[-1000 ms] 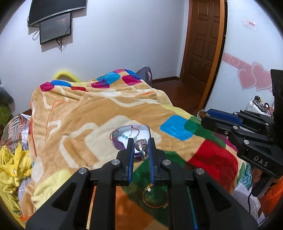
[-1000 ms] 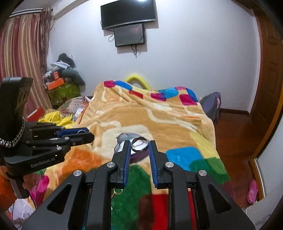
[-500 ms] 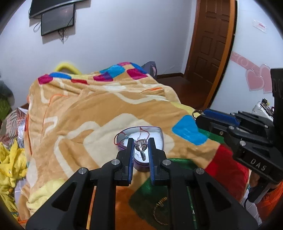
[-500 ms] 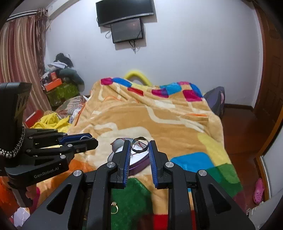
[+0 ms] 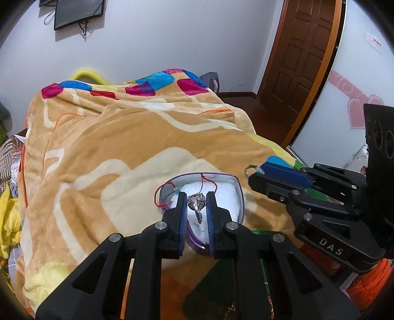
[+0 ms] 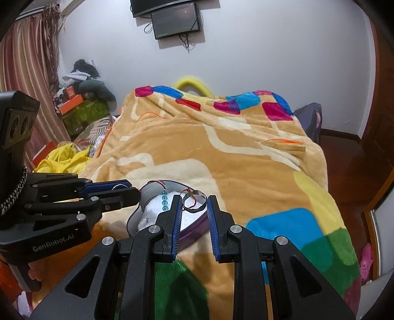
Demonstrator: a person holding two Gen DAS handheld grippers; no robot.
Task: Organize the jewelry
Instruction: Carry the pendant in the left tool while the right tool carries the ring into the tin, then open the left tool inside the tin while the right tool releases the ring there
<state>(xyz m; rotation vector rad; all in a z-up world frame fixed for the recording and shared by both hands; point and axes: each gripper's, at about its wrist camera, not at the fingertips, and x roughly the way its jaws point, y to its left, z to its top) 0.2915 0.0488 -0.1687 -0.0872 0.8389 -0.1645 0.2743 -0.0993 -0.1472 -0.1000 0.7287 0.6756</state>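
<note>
A purple heart-shaped jewelry box [image 5: 240, 197] with white foam lies open on the blanket; it also shows in the right wrist view [image 6: 194, 233]. A red cord with blue beads [image 6: 163, 200] lies in it. My left gripper [image 5: 196, 203] is shut on an ornate silver ring [image 5: 196, 204] just above the box. My right gripper [image 6: 194, 203] is shut on a plain silver band [image 6: 194, 203] over the box's right side; it shows at the right of the left wrist view [image 5: 253, 171].
A patterned tan blanket [image 5: 123, 137] covers the bed. A wooden door [image 5: 300, 56] stands at the right. Yellow clothes [image 6: 61, 160] and boxes [image 6: 81, 110] lie left of the bed. Two screens [image 6: 172, 19] hang on the far wall.
Both grippers have moved forward over the bed with their rings and now hang over the open box. The gold bangle near the front has dropped out of view.
</note>
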